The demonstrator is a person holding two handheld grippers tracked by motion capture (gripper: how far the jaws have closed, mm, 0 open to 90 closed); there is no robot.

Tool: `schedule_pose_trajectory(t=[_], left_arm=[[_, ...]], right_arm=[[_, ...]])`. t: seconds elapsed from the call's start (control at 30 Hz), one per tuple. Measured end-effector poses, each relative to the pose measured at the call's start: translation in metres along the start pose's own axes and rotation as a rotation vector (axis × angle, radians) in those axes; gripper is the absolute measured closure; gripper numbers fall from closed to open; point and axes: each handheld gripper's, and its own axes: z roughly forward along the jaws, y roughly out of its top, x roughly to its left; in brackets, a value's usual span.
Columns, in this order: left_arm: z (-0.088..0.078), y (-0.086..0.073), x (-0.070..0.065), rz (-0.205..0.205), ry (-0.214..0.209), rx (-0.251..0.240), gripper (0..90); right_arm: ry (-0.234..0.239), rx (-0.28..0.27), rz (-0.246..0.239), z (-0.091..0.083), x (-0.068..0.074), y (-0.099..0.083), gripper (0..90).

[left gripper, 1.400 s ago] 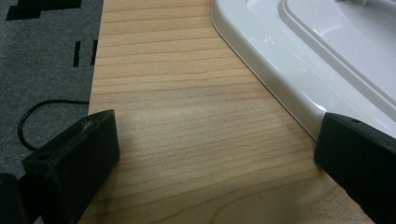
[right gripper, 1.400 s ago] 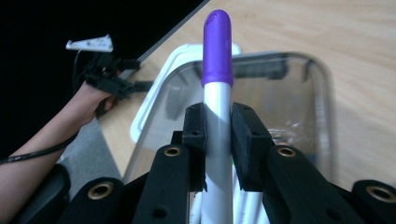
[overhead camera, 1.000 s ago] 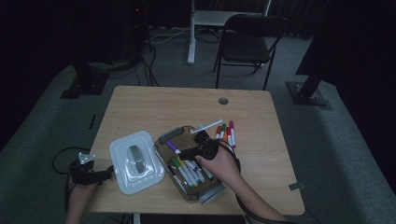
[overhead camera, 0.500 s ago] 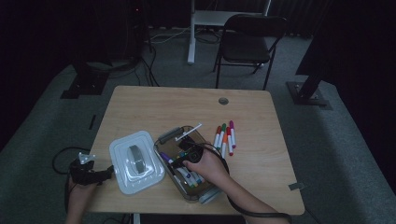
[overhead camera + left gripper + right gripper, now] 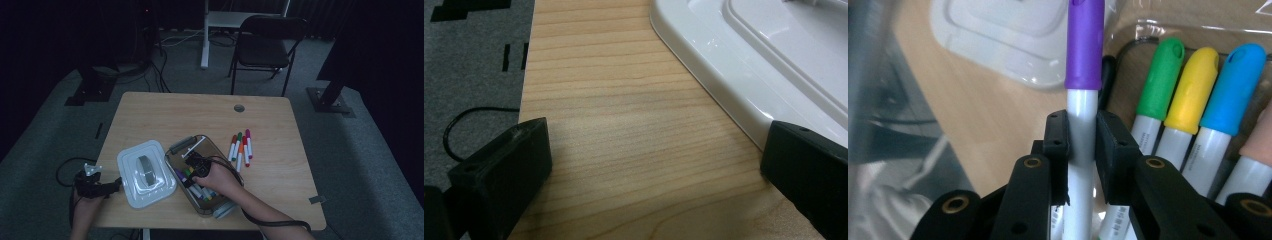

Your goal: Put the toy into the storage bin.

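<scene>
Seen from above: wooden table [image 5: 150,112] on grey carpet, with a black folding chair [image 5: 265,47] beyond its far edge. On the near left part of the tabletop, a white rectangular lid [image 5: 146,172] lying flat, grey handle [image 5: 145,169] on top. Just right of it, touching or nearly so, a clear plastic box [image 5: 212,147] with markers lined up inside. Further right on bare wood, well apart from the box, five loose markers [image 5: 241,147] side by side.

Right gripper [image 5: 1082,131] low over the box, clamped tight on the white barrel of a purple-capped marker [image 5: 1084,45], cap pointing away toward the lid; green marker [image 5: 1160,72], yellow marker [image 5: 1193,82] and blue marker [image 5: 1235,85] lying alongside in the box.

Left gripper [image 5: 656,160] at the table's near left edge, jaws spread wide and empty over bare wood, one jaw just beside the lid's rim.
</scene>
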Motion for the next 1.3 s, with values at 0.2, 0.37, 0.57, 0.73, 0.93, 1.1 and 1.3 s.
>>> schedule_pose_trajectory(t=[0.2,0.37,0.57,0.73,0.93,1.1,1.3], left_arm=[[0.000,0.000,0.000,0.000,0.000,0.000,0.6],[0.000,0.000,0.000,0.000,0.000,0.000,0.6],[0.000,0.000,0.000,0.000,0.000,0.000,0.6],[0.000,0.000,0.000,-0.001,0.000,-0.002,0.6],[0.000,0.000,0.000,0.000,0.001,-0.002,0.7],[0.000,0.000,0.000,0.000,0.000,-0.001,0.7],[0.000,0.000,0.000,0.000,0.000,0.000,0.6]], right_arm=[[-0.015,0.047,-0.001,0.007,0.002,0.003,76.4],[-0.028,0.084,-0.011,0.012,0.002,0.002,75.4],[-0.039,0.079,-0.024,0.011,0.001,0.000,73.4],[-0.022,-0.019,-0.046,-0.012,0.002,-0.006,71.0],[0.019,-0.177,-0.058,-0.055,-0.003,-0.020,66.1],[0.022,-0.289,-0.059,-0.083,-0.010,-0.032,63.1],[-0.018,-0.461,-0.013,-0.131,-0.038,-0.056,60.0]])
